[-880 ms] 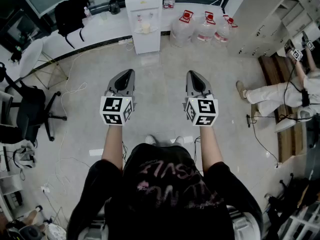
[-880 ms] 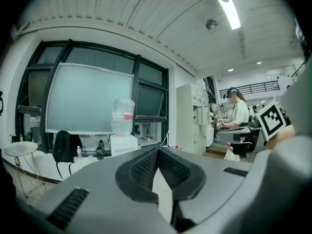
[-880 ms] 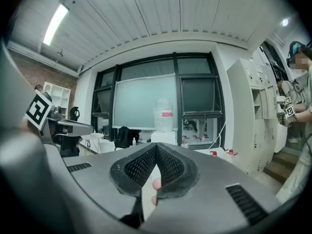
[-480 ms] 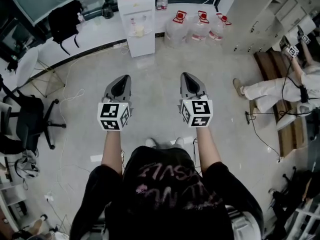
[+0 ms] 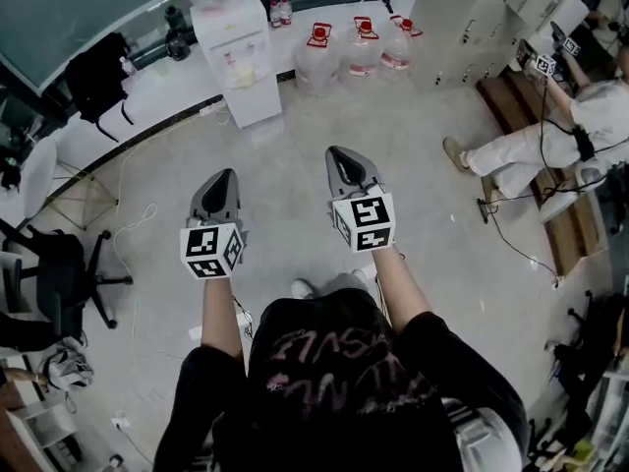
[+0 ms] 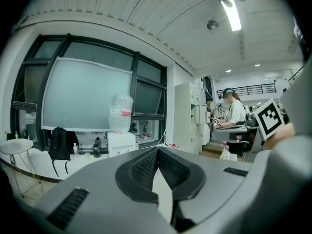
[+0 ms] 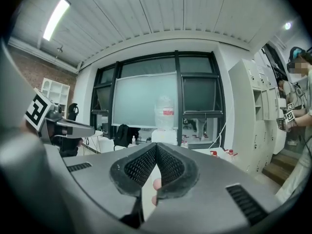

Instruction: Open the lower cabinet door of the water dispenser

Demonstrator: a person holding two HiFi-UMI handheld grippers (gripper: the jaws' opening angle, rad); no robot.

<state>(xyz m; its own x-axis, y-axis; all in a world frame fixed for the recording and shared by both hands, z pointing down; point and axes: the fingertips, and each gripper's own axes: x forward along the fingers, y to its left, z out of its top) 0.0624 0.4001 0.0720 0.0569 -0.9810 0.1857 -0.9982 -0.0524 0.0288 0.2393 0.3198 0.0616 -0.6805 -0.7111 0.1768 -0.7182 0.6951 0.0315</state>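
The white water dispenser (image 5: 239,64) stands against the far wall with a clear bottle on top; its lower cabinet door (image 5: 254,101) is closed. It also shows far off in the left gripper view, water dispenser (image 6: 121,143), and in the right gripper view, water dispenser (image 7: 164,137). My left gripper (image 5: 223,177) and right gripper (image 5: 340,153) are held side by side over the floor, well short of the dispenser. The left gripper (image 6: 157,150) has its pads together at the tips and holds nothing. The right gripper (image 7: 156,145) is likewise shut and holds nothing.
Three water jugs (image 5: 354,45) stand on the floor right of the dispenser, with white lockers (image 5: 462,13) beyond. A seated person (image 5: 550,136) is at the right by a wooden step. An office chair (image 5: 59,283) stands left, a black backpack (image 5: 96,82) hangs by the window, and cables (image 5: 128,214) trail on the floor.
The dispenser has slid left in the head view and looks slightly larger. Both grippers sit lower and further left in the picture, still shut and side by side.
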